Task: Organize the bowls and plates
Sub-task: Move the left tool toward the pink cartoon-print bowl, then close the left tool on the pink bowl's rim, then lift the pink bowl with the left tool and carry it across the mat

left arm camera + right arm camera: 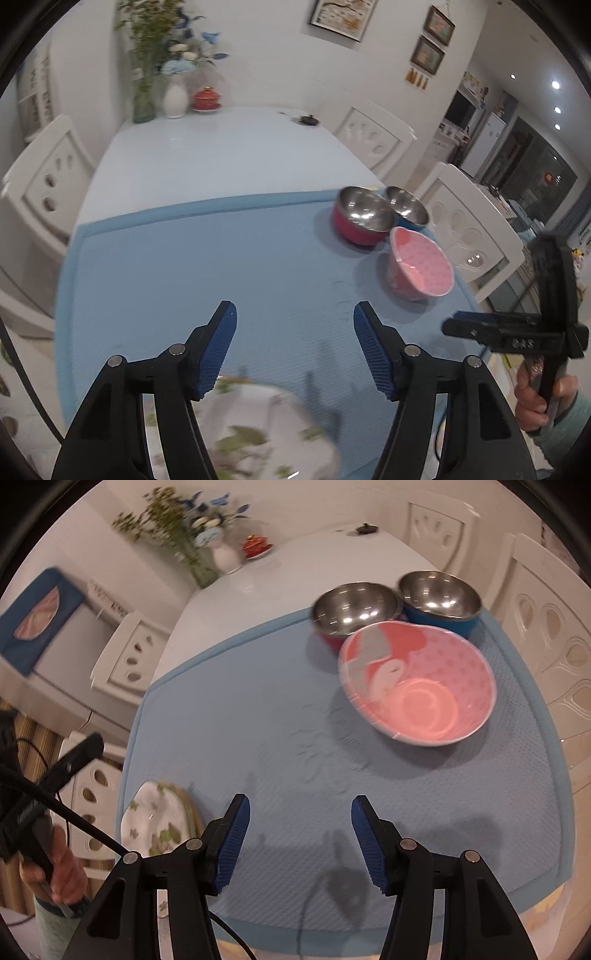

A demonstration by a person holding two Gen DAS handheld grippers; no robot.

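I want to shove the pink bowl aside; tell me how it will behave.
The pink bowl looks like thin plastic, so probably light. Its narrow foot and tilted-looking rim suggest a push high up may tip it. The textured blue mat may grip the base.

White table (207,155): blue mat (221,266) covers its near end. On the mat's far right corner: red steel-lined bowl (360,219), blue one (408,210) touching it, pink bowl (419,267) just nearer. Floral plate (153,825) at the mat's near left edge.

Three bowls (417,686) are clustered touching at the mat's (240,738) far right corner; a plate (155,823) is set near left.
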